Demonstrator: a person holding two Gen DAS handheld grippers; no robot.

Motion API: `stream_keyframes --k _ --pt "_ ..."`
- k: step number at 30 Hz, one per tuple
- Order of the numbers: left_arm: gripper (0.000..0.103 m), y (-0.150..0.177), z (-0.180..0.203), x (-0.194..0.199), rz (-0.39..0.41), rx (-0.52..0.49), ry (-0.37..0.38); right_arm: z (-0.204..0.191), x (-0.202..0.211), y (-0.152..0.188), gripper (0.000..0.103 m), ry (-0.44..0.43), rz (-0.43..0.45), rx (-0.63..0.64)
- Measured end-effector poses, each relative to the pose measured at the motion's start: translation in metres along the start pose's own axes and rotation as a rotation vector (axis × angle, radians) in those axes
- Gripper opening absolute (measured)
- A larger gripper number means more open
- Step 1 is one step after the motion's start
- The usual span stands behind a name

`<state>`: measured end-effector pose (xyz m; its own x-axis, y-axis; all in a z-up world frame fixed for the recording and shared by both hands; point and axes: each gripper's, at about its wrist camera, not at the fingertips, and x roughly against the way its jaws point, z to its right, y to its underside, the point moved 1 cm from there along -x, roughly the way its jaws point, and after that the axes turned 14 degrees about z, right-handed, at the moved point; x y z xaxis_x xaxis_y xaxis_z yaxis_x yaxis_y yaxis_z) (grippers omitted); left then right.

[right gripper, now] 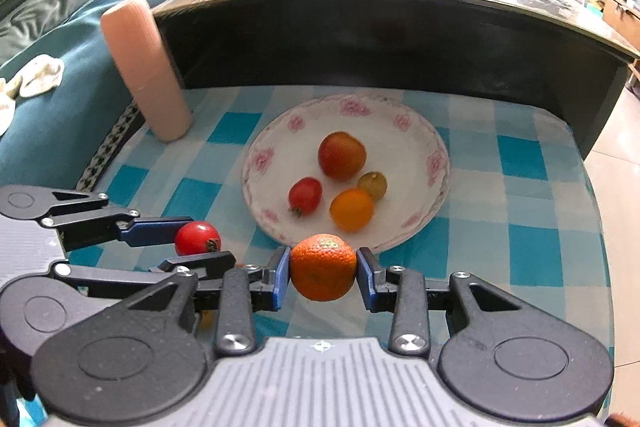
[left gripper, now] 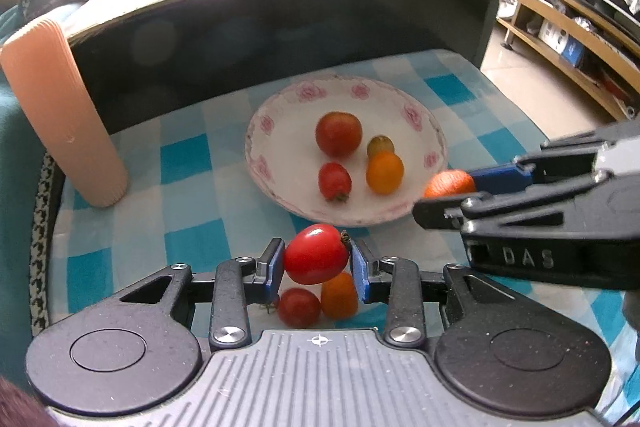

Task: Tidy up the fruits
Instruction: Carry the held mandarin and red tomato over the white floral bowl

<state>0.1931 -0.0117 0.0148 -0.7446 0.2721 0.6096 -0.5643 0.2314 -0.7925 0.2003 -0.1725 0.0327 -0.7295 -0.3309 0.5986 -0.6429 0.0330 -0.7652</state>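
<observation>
The left gripper (left gripper: pixel 317 263) is clamped on a red tomato (left gripper: pixel 316 253) and holds it up off the checked cloth (left gripper: pixel 188 159), just in front of the plate's near rim. The right gripper (right gripper: pixel 323 273) is squeezed tight on a small orange (right gripper: pixel 323 267), also right by the near rim of the plate (right gripper: pixel 264 151). Both fruits are prob. held there bc they go on the plate next.

The plate sits mid-cloth w/ 4 fruits on it: a big red tomato (right gripper: pixel 342 155), a small red one (right gripper: pixel 305 195), a yellow-orange one (right gripper: pixel 351 209) and a greenish one (right gripper: pixel 373 185).

2 more fruits, red (left gripper: pixel 299 307) and orange (left gripper: pixel 339 295), lie on the cloth under the left gripper, so still to do.

A peach tube (left gripper: pixel 60 111) leans at the cloth's far left corner.

Writing: "DAS" on the right gripper's side. No other words I can read.
</observation>
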Motion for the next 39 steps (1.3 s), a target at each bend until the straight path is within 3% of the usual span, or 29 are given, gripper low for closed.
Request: stream_keyframes --k 39 --pt "0.042 -0.038 0.006 -0.049 0.042 -0.006 -0.019 0.042 -0.039 -0.026 0.05 0.074 0.038 -0.051"
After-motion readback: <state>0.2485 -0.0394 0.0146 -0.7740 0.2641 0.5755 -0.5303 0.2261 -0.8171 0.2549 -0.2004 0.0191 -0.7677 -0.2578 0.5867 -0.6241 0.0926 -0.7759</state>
